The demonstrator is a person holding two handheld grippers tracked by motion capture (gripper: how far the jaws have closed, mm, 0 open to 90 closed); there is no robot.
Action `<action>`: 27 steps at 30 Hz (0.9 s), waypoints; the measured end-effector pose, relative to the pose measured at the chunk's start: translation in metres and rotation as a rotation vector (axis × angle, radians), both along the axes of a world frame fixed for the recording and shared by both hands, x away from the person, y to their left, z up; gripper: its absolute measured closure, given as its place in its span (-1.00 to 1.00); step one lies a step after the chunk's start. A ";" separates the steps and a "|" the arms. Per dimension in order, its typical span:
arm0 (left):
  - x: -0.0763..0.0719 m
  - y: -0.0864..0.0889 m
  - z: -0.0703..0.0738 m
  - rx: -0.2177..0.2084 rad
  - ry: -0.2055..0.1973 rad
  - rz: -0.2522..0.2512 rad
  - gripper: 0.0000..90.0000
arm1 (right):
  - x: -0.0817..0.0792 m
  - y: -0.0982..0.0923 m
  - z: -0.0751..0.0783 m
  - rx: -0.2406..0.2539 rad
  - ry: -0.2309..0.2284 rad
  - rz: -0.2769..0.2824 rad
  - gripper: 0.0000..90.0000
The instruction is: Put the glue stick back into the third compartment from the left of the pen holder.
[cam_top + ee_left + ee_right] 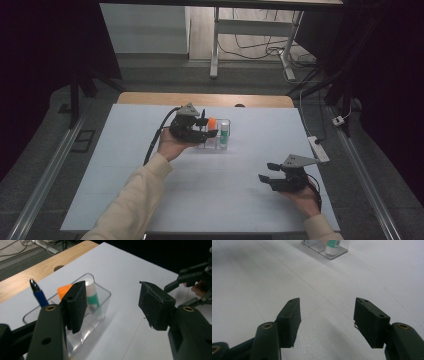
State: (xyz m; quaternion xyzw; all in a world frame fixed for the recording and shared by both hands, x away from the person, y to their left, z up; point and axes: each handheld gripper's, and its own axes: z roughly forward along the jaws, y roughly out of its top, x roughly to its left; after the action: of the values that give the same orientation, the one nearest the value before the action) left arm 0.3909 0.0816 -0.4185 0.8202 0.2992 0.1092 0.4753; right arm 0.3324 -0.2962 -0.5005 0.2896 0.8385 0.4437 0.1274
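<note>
The white rectangular tabletop (210, 195) is evenly lit from above, while the surroundings fall into near-black at both sides of the high view. Soft shadows lie beneath the clear plastic organiser tray (100, 302). Both gripper views look slightly soft and grainy, their near black jaws blurred.

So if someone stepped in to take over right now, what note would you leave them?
Left gripper: open, nothing between the jaws, beside the clear organizer.
Right gripper: open, empty, over bare table, apart from the organizer.
In the organizer: blue pen, orange piece, green-labelled tube, all upright.
Done: these three sit inside.
Left: I see nothing loose on the table; check before going on.
</note>
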 end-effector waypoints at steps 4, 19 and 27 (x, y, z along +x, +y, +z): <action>-0.012 0.010 -0.008 0.009 0.011 -0.003 -0.12 | 0.000 0.000 0.000 0.003 -0.001 -0.001 -0.15; -0.061 0.063 -0.045 0.053 0.051 0.063 -0.15 | 0.000 -0.002 0.000 -0.003 -0.004 -0.017 -0.15; -0.087 0.088 -0.058 0.051 0.054 0.088 -0.17 | 0.000 -0.005 0.000 -0.001 -0.001 -0.020 -0.15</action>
State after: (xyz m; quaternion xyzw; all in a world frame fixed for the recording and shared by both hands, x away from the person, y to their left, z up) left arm 0.3042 0.1692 -0.4763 0.8206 0.3448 0.1153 0.4408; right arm 0.3329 -0.3009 -0.5006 0.2978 0.8357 0.4420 0.1322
